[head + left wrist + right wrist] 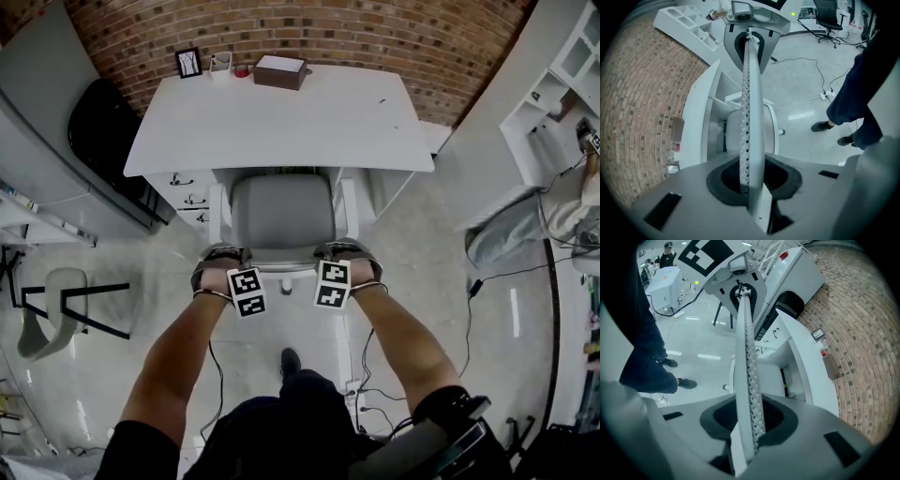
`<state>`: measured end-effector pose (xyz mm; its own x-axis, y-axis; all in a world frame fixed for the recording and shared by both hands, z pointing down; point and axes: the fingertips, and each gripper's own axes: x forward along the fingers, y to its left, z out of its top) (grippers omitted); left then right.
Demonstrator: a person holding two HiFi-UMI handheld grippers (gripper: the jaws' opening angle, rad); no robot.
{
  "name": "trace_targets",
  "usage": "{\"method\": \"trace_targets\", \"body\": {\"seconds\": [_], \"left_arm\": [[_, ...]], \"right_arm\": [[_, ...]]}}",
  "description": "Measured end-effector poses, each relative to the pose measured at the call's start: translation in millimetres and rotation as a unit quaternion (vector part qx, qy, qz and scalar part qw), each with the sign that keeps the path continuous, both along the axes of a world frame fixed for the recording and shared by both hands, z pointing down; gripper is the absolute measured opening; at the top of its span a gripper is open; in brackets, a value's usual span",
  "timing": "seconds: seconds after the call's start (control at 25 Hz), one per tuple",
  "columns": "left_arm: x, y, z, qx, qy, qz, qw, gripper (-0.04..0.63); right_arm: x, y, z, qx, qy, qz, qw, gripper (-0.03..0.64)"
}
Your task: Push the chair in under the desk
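Nearest the head camera, the person's two bare forearms reach forward and down over the pale floor (112,375), with one dark shoe (291,361) between them. At their ends, the left gripper (217,270) and the right gripper (352,264) sit side by side at the rear edge of the chair (281,211), one at each corner of its back; whether they actually press on it cannot be told. In each gripper view the jaws stand drawn together, the dotted pad lying along the plain jaw with no gap showing and nothing between them. Just beyond, the chair's grey seat and white armrests face the kneehole, with the seat's front edge reaching under the near edge of the white worktop (281,122). To the left of the kneehole is a drawer unit (187,195). At the worktop's far edge stand a small picture frame (188,63), a white cup (221,64) and a brown box (279,71), all close to the brick wall (309,28).
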<state>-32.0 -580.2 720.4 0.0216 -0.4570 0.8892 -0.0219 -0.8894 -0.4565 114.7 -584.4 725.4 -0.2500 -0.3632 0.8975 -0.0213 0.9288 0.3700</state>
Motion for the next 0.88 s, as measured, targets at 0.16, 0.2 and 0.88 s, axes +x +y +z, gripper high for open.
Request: {"method": "trace_targets", "body": {"seconds": [0.16,0.2,0.88], "left_arm": [[1.4,0.4,-5.8,0.018,0.040,-0.025,0.9987,0.112],[0.8,1.3,-8.9,0.019,0.050,-0.030,0.9981,0.118],[-24.9,77.9,-92.0,0.035,0.329,-0.149,0.9316,0.137]], "right_arm": [[-2.1,3.4,-4.7,0.011,-0.028,0.012,0.999,0.202],[-2.9,3.9,-8.8,0.017,-0.035,0.016,0.999,0.212],[-20.2,63.1,-106.6,0.057,-0.220,0.187,0.956,0.138]]}}
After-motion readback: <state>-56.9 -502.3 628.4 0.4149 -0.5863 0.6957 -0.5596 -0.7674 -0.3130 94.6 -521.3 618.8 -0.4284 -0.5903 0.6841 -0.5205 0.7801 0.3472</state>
